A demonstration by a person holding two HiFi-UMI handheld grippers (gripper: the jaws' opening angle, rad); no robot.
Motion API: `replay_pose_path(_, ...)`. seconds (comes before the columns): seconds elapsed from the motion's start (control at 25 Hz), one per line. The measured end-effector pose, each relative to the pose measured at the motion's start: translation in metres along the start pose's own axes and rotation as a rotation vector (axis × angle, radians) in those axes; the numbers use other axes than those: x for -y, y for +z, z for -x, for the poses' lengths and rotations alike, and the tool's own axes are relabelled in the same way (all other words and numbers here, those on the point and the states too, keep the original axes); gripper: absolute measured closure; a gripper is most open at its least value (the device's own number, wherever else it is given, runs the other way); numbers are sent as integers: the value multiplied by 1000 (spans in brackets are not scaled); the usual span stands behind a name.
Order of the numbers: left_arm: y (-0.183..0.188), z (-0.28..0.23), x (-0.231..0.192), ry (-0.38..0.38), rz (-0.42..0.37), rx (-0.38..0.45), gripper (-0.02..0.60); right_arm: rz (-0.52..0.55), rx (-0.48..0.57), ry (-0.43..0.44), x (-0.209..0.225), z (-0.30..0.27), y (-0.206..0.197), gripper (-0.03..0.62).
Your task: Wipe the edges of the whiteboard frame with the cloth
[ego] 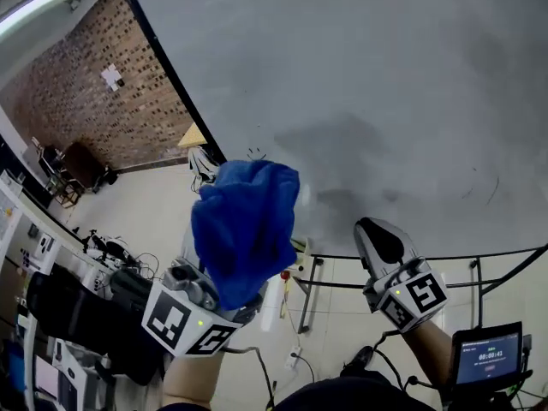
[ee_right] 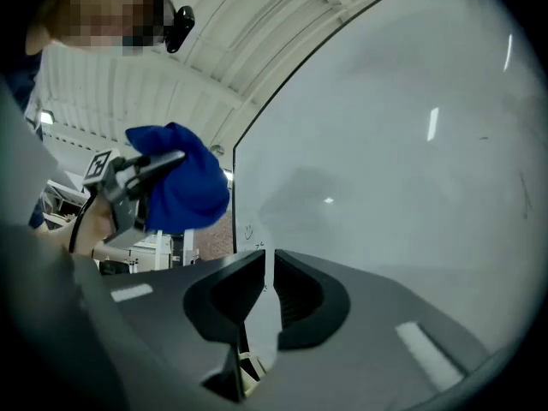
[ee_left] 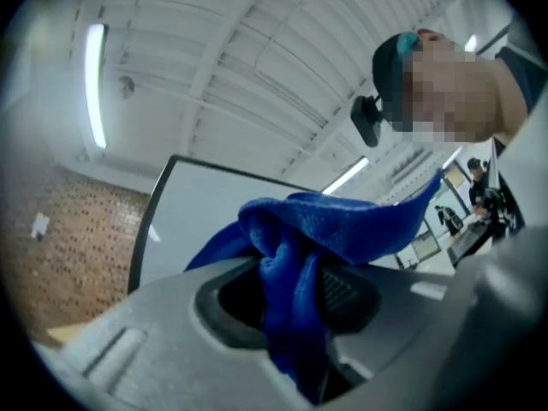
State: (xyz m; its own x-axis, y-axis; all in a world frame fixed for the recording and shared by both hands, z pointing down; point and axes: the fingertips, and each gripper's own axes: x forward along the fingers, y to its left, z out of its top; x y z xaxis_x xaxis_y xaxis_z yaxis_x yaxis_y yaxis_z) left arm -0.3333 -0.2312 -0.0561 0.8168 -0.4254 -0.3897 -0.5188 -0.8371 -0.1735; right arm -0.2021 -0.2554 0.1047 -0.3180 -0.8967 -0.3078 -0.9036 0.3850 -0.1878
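Blue cloth [ego: 244, 229] is bunched up and pinched between the pads of the left gripper [ee_left: 291, 298], its folds spilling over both jaws. It is held up by the lower left corner of the whiteboard [ego: 385, 101]. From the right gripper view it sits just beside the black frame [ego: 171, 84] on that side, though whether it touches the edge is hard to say. The right gripper [ego: 381, 242] is raised below the board's bottom edge, its jaws drawn nearly together with only a thin slit and nothing in it.

Around the board, a brick wall [ego: 103, 101] runs off to the left, with a yellow table corner [ego: 193, 135] showing just beside the frame. Cluttered benches with cables and equipment [ego: 86, 255] line the left side of the pale floor. Thin black stand legs [ego: 312, 294] cross under the board's lower edge, close to both grippers. A small lit screen [ego: 488, 358] sits at the lower right near the person's right forearm.

The board's surface is grey-white, with a darker smudge [ego: 342, 144] in the middle and a small scribble [ego: 255, 154] near the lower left corner. A long ceiling light [ego: 38, 2] glows at the upper left. The frame's left edge runs up unobstructed above the cloth.
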Motion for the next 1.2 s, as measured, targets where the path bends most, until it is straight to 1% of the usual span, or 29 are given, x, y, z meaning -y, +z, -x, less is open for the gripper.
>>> replay_pose_path(0.08, -45, 31, 20, 16, 149, -36, 456, 49, -29, -33, -5, 21, -1, 556)
replay_pose_path(0.16, -80, 63, 39, 66, 262, -53, 456, 91, -51, -60, -15, 41, -2, 556)
replay_pose_path(0.24, -107, 93, 57, 102, 331, -86, 456, 127, -82, -78, -32, 58, 0, 556)
replay_pose_path(0.36, -132, 140, 84, 102, 409, -156, 456, 194, -139, -89, -70, 80, -5, 556)
replay_pose_path(0.48, -149, 178, 109, 104, 440, -214, 456, 268, -188, -85, -101, 110, -15, 556)
replay_pose_path(0.56, -152, 191, 120, 107, 468, -250, 456, 311, -221, -86, -117, 122, -15, 556)
replay_pose_path(0.64, -153, 197, 136, 84, 481, -288, 456, 330, -239, -99, -127, 136, -12, 556)
replay_pose_path(0.8, -159, 193, 189, -4, 453, -351, 456, 324, -240, -169, -116, 186, -16, 556)
replay_pose_path(0.92, -159, 185, 230, -46, 469, -379, 456, 259, -237, -212, -105, 232, -17, 556)
replay_pose_path(1.0, -162, 179, 256, -56, 488, -393, 456, 230, -230, -213, -102, 261, -13, 557)
replay_pose_path(1.08, -161, 172, 285, -70, 500, -408, 456, 245, -205, -192, -101, 290, -1, 585)
replay_pose_path(1.2, -157, 164, 336, -101, 492, -436, 456, 266, -189, -181, -97, 337, 10, 585)
